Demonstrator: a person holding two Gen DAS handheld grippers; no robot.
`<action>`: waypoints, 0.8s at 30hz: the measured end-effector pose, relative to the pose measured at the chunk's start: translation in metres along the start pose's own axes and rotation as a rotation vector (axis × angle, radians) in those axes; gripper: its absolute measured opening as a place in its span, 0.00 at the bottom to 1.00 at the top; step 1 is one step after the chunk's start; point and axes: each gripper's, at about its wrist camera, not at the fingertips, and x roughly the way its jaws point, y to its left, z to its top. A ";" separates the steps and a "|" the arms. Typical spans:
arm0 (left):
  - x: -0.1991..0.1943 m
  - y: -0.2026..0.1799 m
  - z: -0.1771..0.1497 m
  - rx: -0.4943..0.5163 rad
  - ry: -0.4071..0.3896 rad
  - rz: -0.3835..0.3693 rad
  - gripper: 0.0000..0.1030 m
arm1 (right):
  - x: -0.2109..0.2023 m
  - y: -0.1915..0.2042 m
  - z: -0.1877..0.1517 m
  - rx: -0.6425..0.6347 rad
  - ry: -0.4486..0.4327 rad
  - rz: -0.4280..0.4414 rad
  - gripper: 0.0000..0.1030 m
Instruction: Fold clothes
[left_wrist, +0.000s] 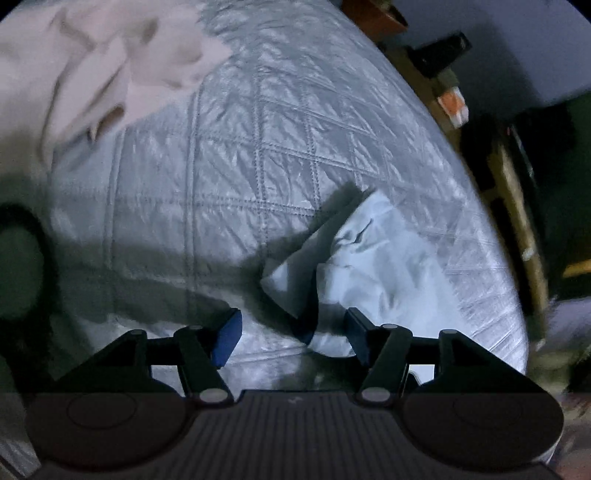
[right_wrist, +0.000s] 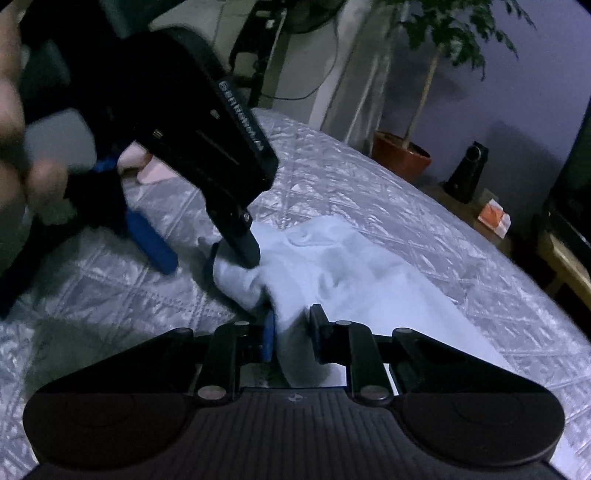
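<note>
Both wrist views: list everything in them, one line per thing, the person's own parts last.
Quilted cover: one, silver-grey, spread under everything.
Light blue garment: one, crumpled on the cover near both claws.
Pale pink garment: one, heaped at the cover's far left.
Potted plant: one, green in a brown pot, beyond the cover.
Dark speaker-like object: one, beside the pot.
Orange and white box: one, on a side surface.
Left claw: black with blue pads, open.
Right claw: black with blue pads, closed on the light blue garment.
Hand: one, blurred, left edge.

I'm working in a home bedroom: a quilted bedspread (right_wrist: 369, 206) covers the bed, with a potted plant (right_wrist: 402, 151) and standing fan (right_wrist: 295, 22) at the far wall.
</note>
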 end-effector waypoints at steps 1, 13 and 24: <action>0.000 0.000 -0.001 -0.015 -0.008 -0.002 0.56 | -0.001 -0.002 0.000 0.014 -0.004 -0.001 0.24; 0.006 -0.026 -0.014 -0.034 -0.047 -0.103 0.64 | -0.015 -0.011 -0.004 0.090 -0.017 0.036 0.24; 0.029 -0.020 -0.015 -0.137 -0.014 -0.159 0.20 | -0.032 -0.031 -0.017 0.190 -0.047 0.084 0.25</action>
